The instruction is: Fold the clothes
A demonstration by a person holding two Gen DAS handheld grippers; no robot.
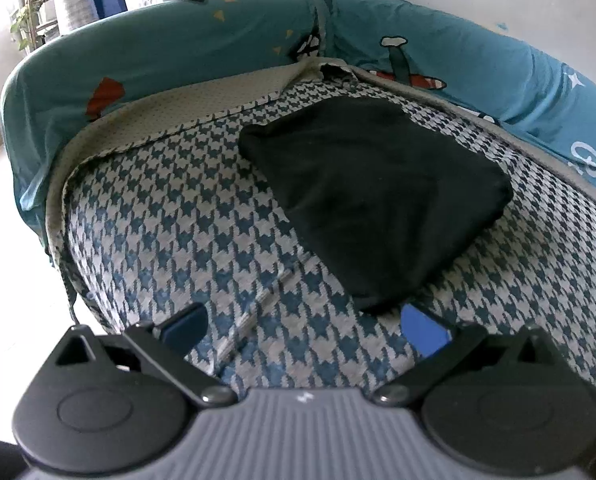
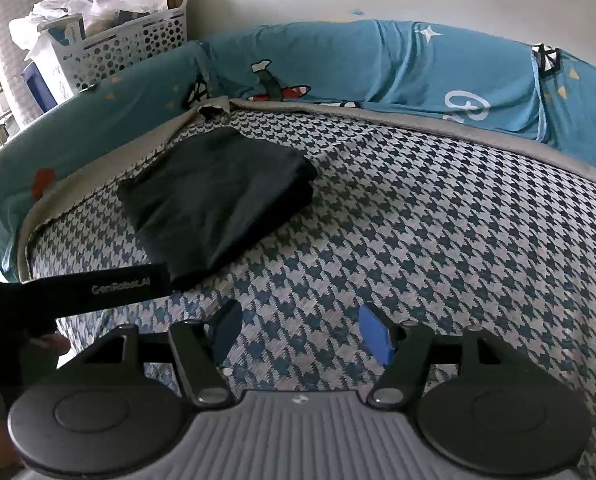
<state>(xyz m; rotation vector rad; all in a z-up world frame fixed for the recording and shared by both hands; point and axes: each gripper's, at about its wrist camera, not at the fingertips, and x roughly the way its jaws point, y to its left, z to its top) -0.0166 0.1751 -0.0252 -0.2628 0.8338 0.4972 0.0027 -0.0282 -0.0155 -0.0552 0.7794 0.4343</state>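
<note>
Black garment (image 1: 374, 196) lies folded flat | your left gripper (image 1: 306, 324) and right gripper (image 2: 300, 332) both released, empty | houndstooth bed cover (image 2: 438, 232), teal bolsters (image 2: 338, 60) behind.

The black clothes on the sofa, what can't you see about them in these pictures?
- Black folded garment: its kind is unclear in both views; folds hide it and the dark cloth shows no detail.
- Its near corner: in the right wrist view, the left gripper's black strap covers it.
- White basket contents: too small, cut off.
</note>
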